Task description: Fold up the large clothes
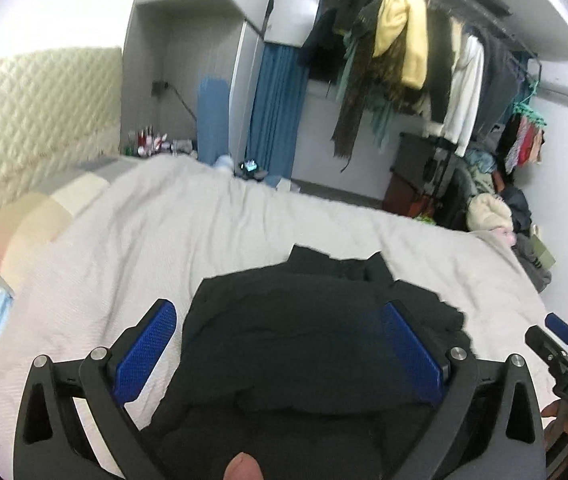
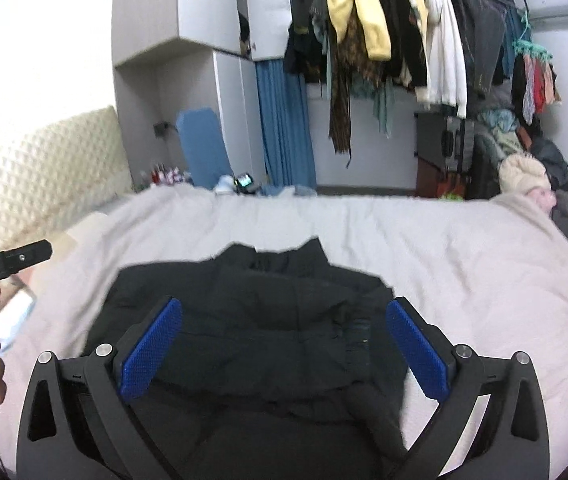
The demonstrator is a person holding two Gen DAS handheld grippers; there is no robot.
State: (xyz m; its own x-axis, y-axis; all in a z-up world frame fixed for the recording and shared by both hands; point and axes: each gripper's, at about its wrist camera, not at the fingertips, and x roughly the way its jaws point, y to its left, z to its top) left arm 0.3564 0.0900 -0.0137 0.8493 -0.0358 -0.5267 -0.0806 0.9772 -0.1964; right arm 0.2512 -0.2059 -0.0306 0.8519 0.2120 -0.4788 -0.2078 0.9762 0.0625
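A black garment lies bunched in folds on the pale bedspread; it also shows in the right wrist view. My left gripper hangs open above the garment, its blue pads wide apart, holding nothing. My right gripper is also open above the garment, its blue pads spread, empty. The right gripper's side shows at the right edge of the left wrist view. The left gripper's body shows at the left edge of the right wrist view.
A quilted cream headboard stands at the left. A rack of hanging clothes fills the far wall, with piled clothing at its right. A blue curtain and small bottles lie beyond the bed's far edge.
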